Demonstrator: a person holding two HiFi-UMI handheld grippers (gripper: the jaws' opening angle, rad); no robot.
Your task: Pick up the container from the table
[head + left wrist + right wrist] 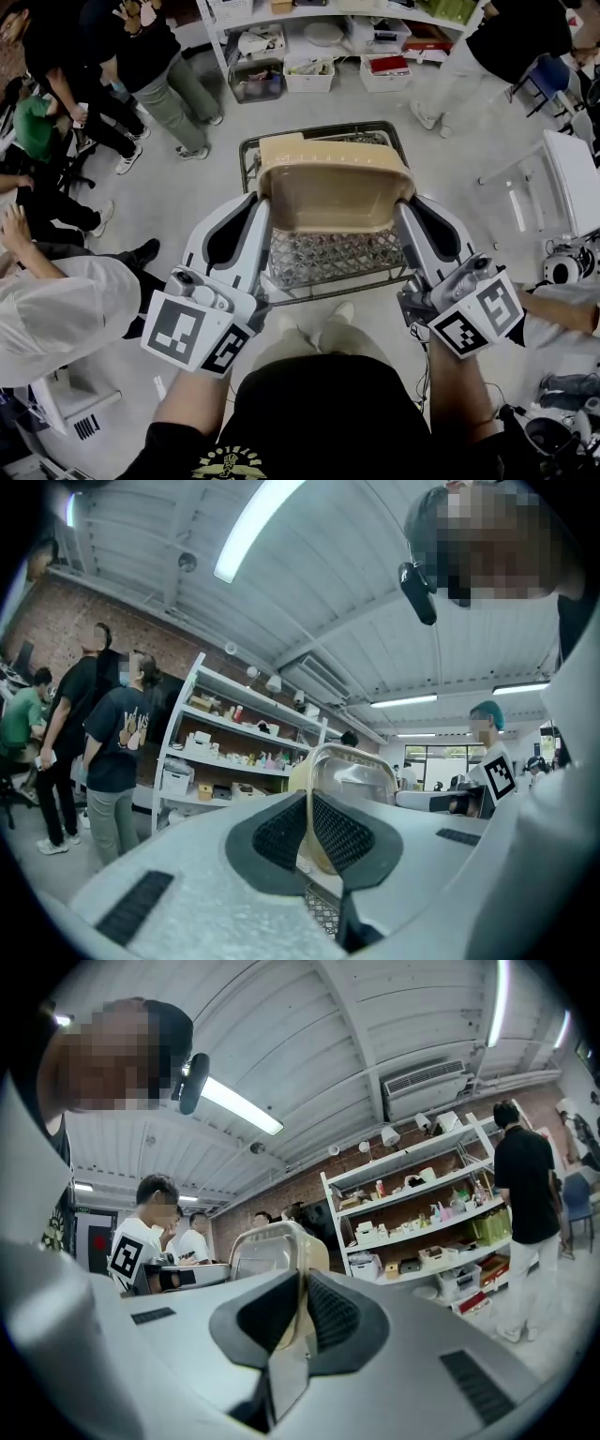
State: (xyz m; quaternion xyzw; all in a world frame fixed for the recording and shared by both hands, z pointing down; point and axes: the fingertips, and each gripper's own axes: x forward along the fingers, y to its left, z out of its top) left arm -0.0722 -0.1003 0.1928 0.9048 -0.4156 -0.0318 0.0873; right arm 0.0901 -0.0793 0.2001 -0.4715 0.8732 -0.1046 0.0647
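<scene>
**Beige rectangular plastic container point(333, 187) lifted at your 12 o'clock, pinched by 2 grippers**
Your left gripper point(263, 208) clamps its 9 o'clock rim and your right gripper point(403, 208) its 3 o'clock rim, above the metal wire basket point(328, 261). It looks light, stiff and smooth, so hold both thin rims level.

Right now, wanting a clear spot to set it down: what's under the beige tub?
A dark wire basket sits under the tub, its mesh showing at the near side. The tub covers the basket's middle, so anything there can't be seen.
</scene>
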